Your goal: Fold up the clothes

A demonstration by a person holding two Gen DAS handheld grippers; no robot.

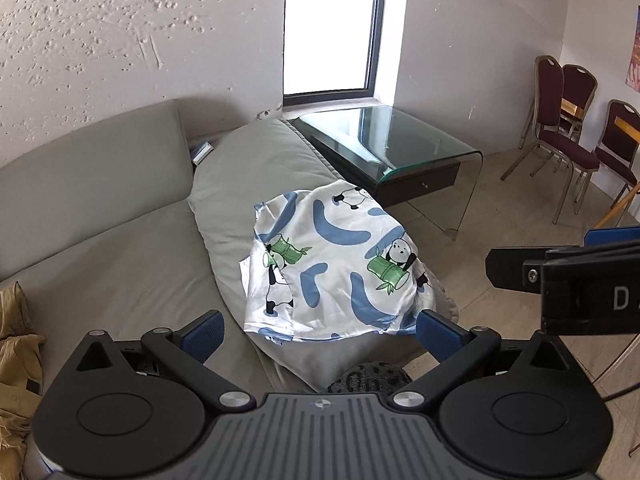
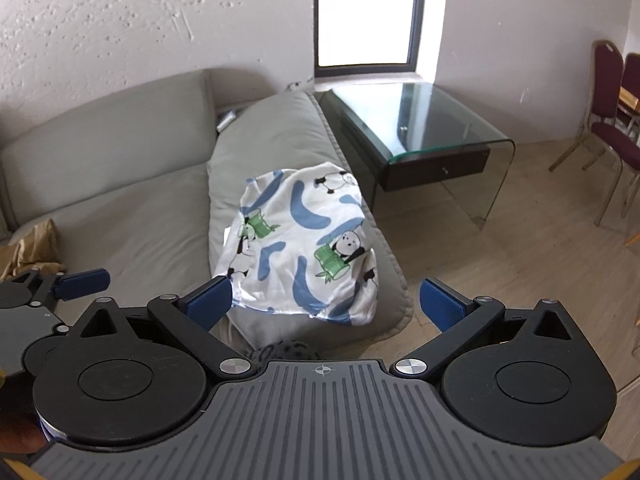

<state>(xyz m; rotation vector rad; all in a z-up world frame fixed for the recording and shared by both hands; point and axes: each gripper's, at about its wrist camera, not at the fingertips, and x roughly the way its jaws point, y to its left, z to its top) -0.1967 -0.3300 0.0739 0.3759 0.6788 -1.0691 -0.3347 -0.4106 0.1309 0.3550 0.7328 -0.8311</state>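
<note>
A white garment with blue swooshes, pandas and green bamboo (image 1: 332, 264) lies folded into a rough rectangle on a grey cushion (image 1: 240, 176) on the sofa. It also shows in the right wrist view (image 2: 304, 240). My left gripper (image 1: 320, 334) is open and empty, just short of the garment's near edge. My right gripper (image 2: 324, 306) is open and empty, above the garment's near edge. The right gripper's body shows at the right of the left wrist view (image 1: 568, 280); the left gripper shows at the left of the right wrist view (image 2: 48, 292).
The grey sofa (image 1: 100, 208) runs to the left. A tan garment (image 1: 16, 364) lies crumpled on its left end. A glass coffee table (image 1: 396, 152) stands beyond the cushion. Maroon chairs (image 1: 568, 136) stand at the right on the tiled floor.
</note>
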